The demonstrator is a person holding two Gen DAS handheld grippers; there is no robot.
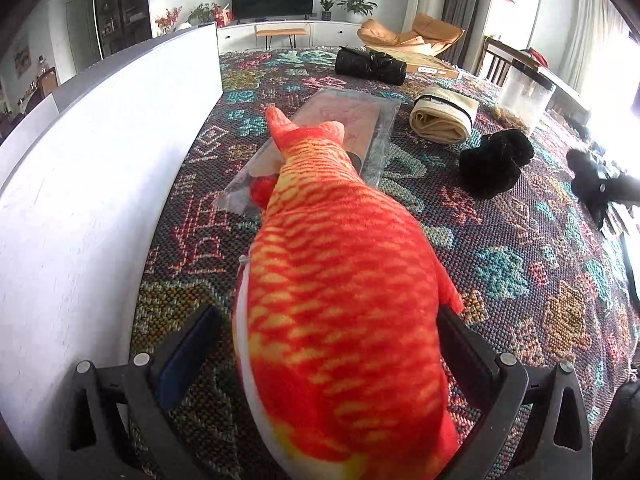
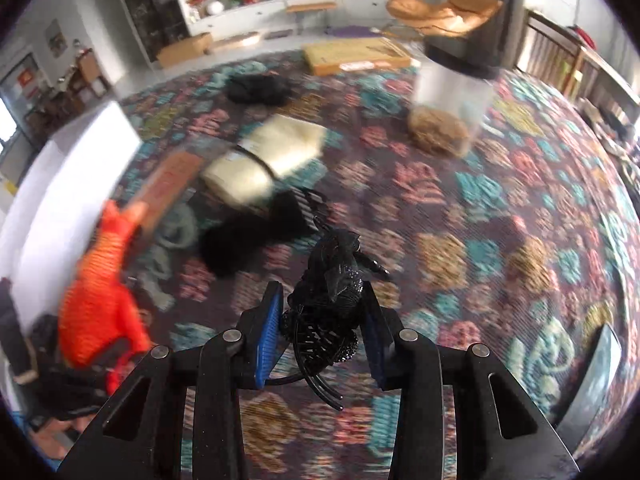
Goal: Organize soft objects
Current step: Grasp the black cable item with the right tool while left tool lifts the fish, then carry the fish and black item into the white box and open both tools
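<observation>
An orange plush fish (image 1: 344,280) fills the left wrist view, its tail raised over a clear plastic package (image 1: 376,136). My left gripper (image 1: 328,344) is shut on the fish's body, one finger on each side. In the blurred right wrist view the fish (image 2: 100,292) stands tilted at the far left. My right gripper (image 2: 322,328) is shut on a black hair claw with a lacy bow (image 2: 328,304), held above the patterned cloth (image 2: 480,240). A black fluffy item (image 1: 496,164) (image 2: 256,240) lies beside a rolled cream cloth (image 1: 444,116) (image 2: 264,160).
A white panel (image 1: 100,184) runs along the left side. A black bundle (image 1: 370,66) (image 2: 258,88) lies further back. A clear tub with a dark lid (image 1: 524,96) (image 2: 452,92) stands at the right, and a flat cardboard box (image 2: 356,56) lies behind it.
</observation>
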